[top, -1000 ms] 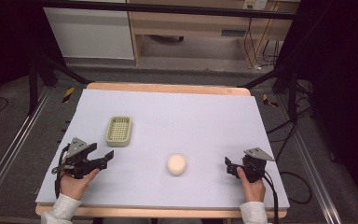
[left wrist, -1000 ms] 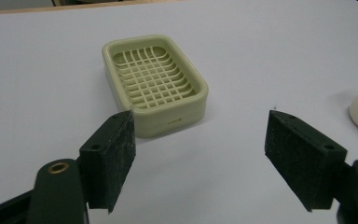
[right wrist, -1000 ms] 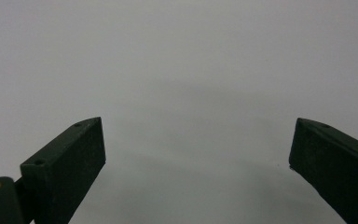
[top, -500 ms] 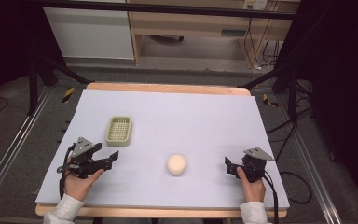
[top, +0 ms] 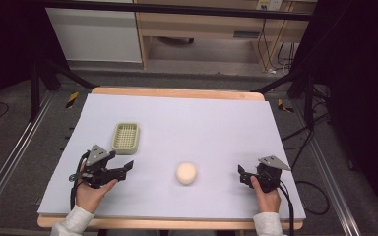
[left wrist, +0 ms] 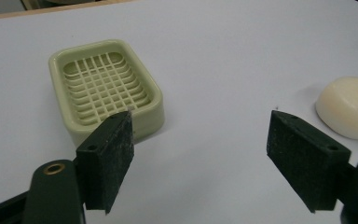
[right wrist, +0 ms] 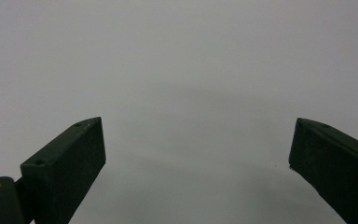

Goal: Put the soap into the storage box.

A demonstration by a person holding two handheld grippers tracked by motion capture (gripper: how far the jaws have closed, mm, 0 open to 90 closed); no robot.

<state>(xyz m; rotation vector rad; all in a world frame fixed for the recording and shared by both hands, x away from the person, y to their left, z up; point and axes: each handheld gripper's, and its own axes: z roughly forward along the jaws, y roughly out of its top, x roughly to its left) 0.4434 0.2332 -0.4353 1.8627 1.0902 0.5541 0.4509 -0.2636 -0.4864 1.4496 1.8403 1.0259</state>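
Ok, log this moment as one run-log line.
left gripper: jaws just been opening, empty | right gripper: open, empty | soap: on table | soap dish: empty

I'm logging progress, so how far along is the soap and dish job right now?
Nothing looks done: the soap bar lies on the table, apart from the empty soap dish. In hand: the left gripper, its jaws just opening with nothing between them, faces dish and soap. The right gripper is open. Left: gripping and moving either thing.

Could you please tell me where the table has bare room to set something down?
The far half beyond the soap dish and the stretch between the soap and the right gripper are bare. It's tighter where the left gripper nears the dish.
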